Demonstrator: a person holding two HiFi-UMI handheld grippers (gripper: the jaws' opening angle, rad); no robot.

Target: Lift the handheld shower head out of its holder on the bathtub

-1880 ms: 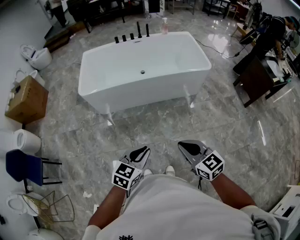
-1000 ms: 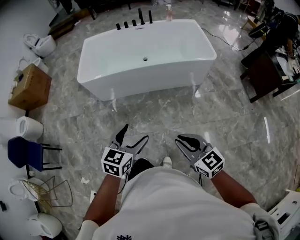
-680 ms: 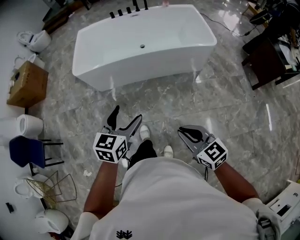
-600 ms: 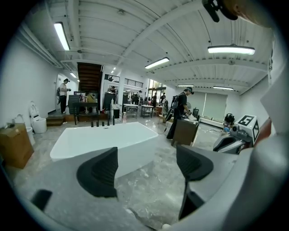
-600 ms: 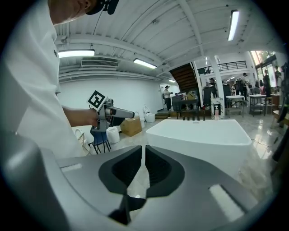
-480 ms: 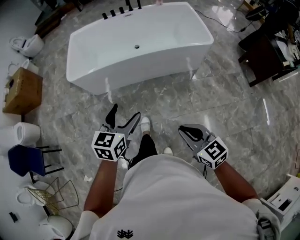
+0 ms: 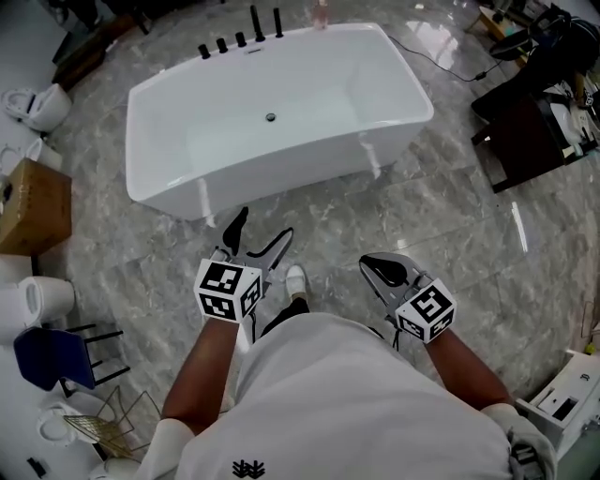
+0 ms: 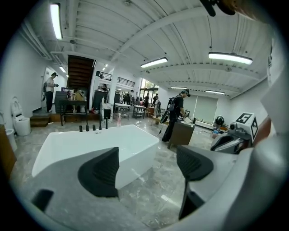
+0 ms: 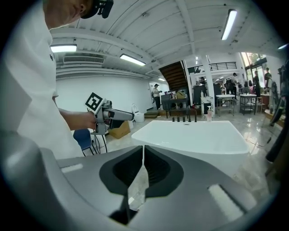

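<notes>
Approach step, no contact yet. Both tools hang low over the floor [image 7: 450, 234] on the near side of the tub [image 7: 281, 173], well apart from it. Left tool [image 7: 262, 228] is spread wide with nothing between the jaws. Right tool [image 7: 372, 266] is pressed together, empty. Shower head should be among the row of black fittings [image 7: 240, 39] on the tub's far rim. It is too small to tell which one, probably one of the two taller posts [image 7: 256, 22] at the row's right end. Next move, as I judge it: get round to the far rim, bring a spread tool over the shower head, close on it and lift straight up. Right tool needs spreading first if used.
</notes>
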